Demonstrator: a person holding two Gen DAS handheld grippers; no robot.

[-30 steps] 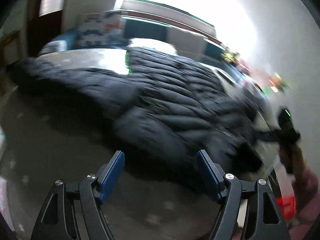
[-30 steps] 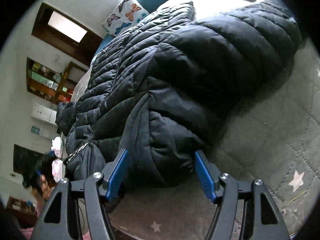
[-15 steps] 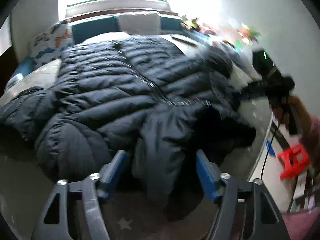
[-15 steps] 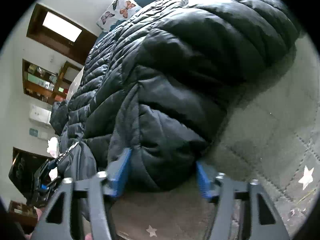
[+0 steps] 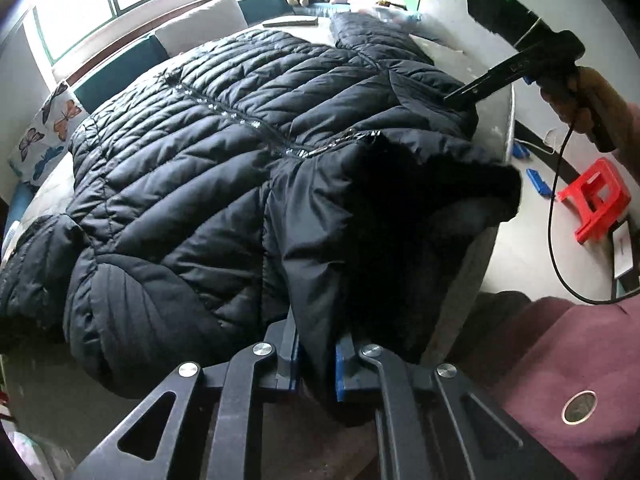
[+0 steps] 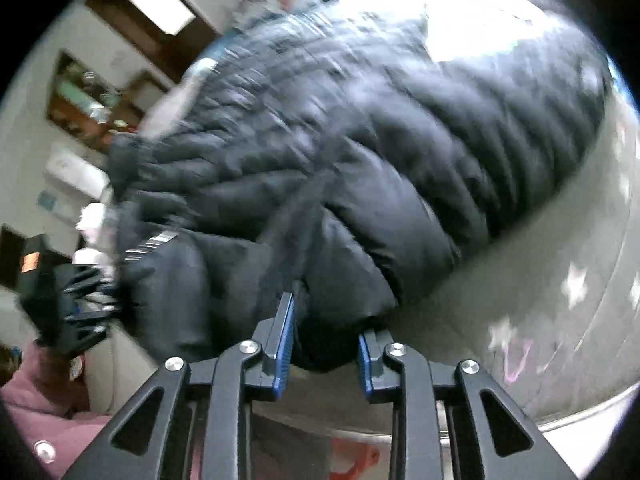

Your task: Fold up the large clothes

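Observation:
A large black quilted puffer jacket point(image 5: 224, 152) lies spread on a grey star-patterned bed point(image 6: 532, 300), its zipper running up the middle. My left gripper point(image 5: 316, 354) is shut on the jacket's near collar edge. My right gripper point(image 6: 324, 344) is closed on a bulge of the jacket's shoulder point(image 6: 348, 300) at the bed edge; that view is blurred. The right gripper also shows in the left wrist view point(image 5: 460, 98), touching the jacket's far side. The left gripper shows at the left of the right wrist view point(image 6: 80, 304).
Pillows point(image 5: 52, 128) and cushions point(image 5: 200, 30) line the head of the bed under a window. A red stool point(image 5: 596, 204) and blue pieces point(image 5: 538, 182) lie on the floor to the right. A cable point(image 5: 554, 220) hangs from the right hand. My maroon clothing point(image 5: 560, 360) is close by.
Both grippers went from open to closed on the jacket. The left one swung right along the bed to the collar edge. The right one closed on the shoulder bulge.

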